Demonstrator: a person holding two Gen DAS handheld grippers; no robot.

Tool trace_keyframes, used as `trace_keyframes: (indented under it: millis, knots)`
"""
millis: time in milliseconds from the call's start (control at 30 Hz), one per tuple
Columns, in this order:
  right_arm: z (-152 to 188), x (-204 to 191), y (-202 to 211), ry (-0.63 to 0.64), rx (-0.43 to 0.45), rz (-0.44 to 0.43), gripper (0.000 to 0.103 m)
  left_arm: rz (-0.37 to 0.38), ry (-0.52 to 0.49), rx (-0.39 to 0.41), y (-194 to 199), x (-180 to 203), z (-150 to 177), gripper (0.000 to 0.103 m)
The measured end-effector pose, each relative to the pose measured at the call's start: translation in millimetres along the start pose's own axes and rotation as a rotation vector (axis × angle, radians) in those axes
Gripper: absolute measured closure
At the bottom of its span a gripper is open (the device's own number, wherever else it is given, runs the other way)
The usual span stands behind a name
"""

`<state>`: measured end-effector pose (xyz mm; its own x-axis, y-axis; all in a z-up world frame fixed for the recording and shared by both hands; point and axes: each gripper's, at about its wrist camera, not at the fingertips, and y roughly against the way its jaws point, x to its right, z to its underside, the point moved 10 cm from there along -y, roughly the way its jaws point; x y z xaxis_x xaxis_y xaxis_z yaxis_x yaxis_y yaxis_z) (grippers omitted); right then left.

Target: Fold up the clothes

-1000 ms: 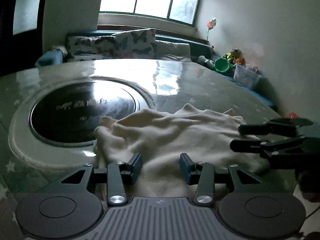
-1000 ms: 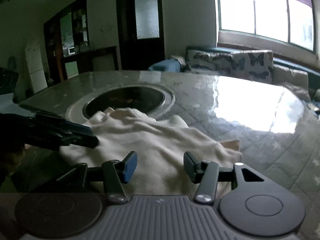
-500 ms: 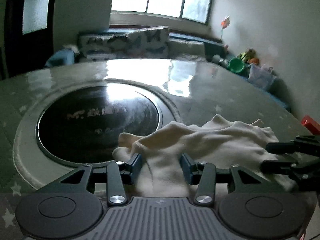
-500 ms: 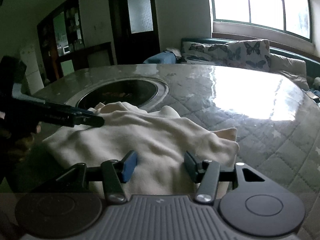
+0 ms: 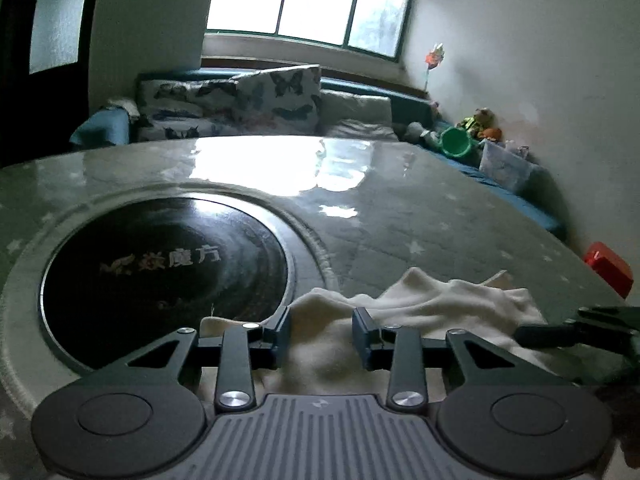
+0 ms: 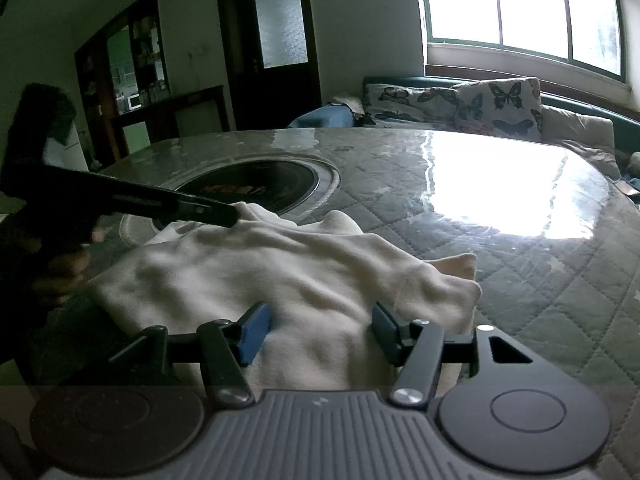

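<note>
Living room, daylight window behind. Round quilted grey table under glossy cover, black round inset hotplate ahead-left of left fingers. Cream knit garment rumpled on table, lying between and beyond both finger pairs, probably gathered for first fold. Left gripper: fingers narrow but apart, cloth bunched between, not clamped. Right gripper: fingers wide, cloth beneath. Only right view shows left gripper's tip at garment's far edge.
</note>
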<state>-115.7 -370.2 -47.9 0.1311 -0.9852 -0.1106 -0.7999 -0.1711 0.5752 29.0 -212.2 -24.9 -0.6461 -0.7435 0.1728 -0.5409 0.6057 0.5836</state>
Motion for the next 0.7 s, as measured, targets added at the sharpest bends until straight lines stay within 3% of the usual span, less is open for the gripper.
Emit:
trace_keyframes:
  millis: [233,433,700]
  knots:
    - [-1,0,-1,-0.001,-0.002,-0.001,0.044,-0.005,0.105,-0.017,-15,-20,-1,0.064]
    - [-13,0,3,0.008,0.013,-0.004,0.043,-0.026,0.054,0.041,5,-11,-8,0.065]
    - [-23,33,-23,-0.047,-0.016,0.043,0.042,-0.019,0.016,0.028,24,-2,6,0.065]
